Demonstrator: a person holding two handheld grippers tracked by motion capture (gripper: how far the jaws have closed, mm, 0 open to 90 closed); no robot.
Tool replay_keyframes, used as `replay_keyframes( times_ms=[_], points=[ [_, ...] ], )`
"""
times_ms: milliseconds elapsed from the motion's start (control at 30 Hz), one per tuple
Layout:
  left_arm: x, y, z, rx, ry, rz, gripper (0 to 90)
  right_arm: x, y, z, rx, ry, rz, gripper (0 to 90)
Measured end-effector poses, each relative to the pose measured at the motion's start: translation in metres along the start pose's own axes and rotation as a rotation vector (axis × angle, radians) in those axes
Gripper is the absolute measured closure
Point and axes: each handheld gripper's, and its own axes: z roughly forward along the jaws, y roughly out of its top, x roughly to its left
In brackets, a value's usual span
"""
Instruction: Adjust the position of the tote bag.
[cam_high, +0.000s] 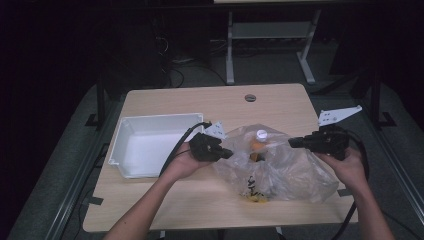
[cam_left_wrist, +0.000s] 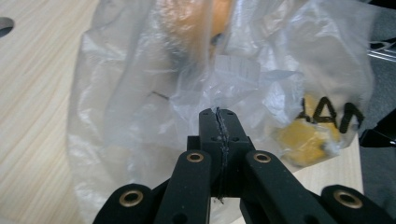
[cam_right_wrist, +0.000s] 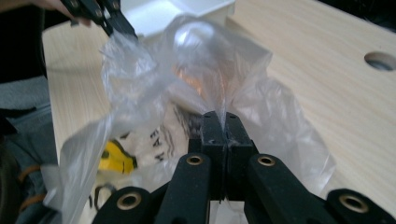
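At a light wooden table, a person is holding a crumpled clear plastic bag between two hand-held grippers. The left gripper is pinching a fold of the film at the bag's left side, jaws pressed tight together. The right gripper is clamping the opposite edge, its jaws likewise fully closed on plastic. The bag is lying on the tabletop just beside a white rectangular plastic bin, with orange and yellow items showing through it.
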Motion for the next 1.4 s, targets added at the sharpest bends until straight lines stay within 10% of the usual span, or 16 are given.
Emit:
replay_keyframes(
  times_ms=[733,1400],
  points=[
    [0.025,-0.001,-0.025,-0.045,0.077,-0.036,90.0,-0.032,0.047,0.002,-0.049,-0.014,0.044,89.3],
    [0.030,-0.022,-0.003,0.048,0.097,-0.049,90.0,-0.045,0.001,0.042,0.115,-0.028,0.151,89.3]
  ],
)
